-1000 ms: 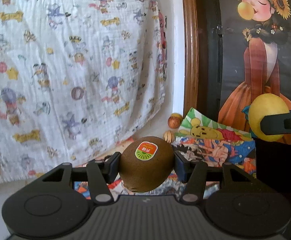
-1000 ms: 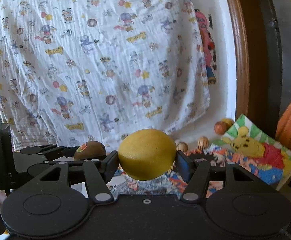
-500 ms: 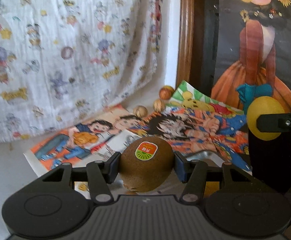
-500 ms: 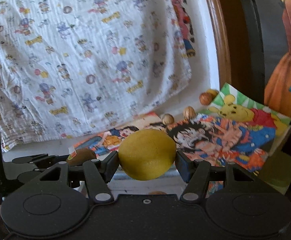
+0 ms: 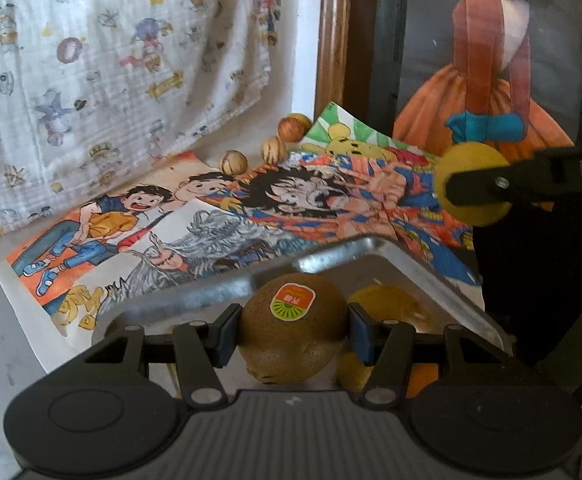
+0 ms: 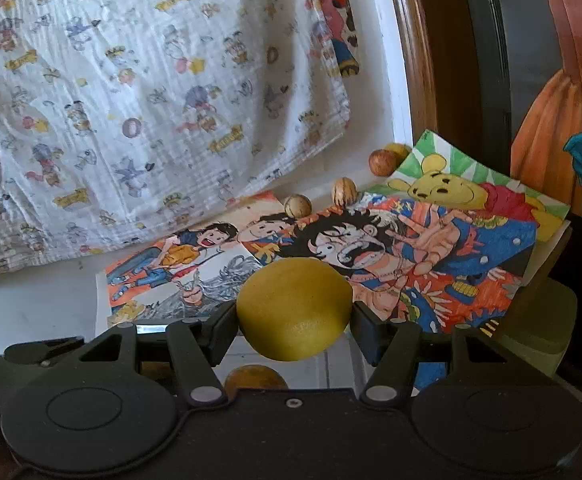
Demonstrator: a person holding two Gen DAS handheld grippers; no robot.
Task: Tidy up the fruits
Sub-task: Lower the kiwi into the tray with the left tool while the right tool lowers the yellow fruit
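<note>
The kiwi (image 5: pixel 293 336) is looking fuzzy and matt with a glossy sticker, the lemon (image 6: pixel 293 314) is showing finely pebbled skin, the tray (image 5: pixel 443 276) is gleaming like shiny metal, and the cloth (image 6: pixel 131 92) is hanging crinkly.

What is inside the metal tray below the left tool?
Behind the held kiwi, the metal tray holds a yellow fruit and something orange. The left tool hides the rest.

Cartoon posters (image 5: pixel 251 208) lie spread on the bench's far side, three walnuts (image 6: pixel 343 192) at their far edge beneath a hanging printed cloth (image 6: pixel 131 80).
</note>
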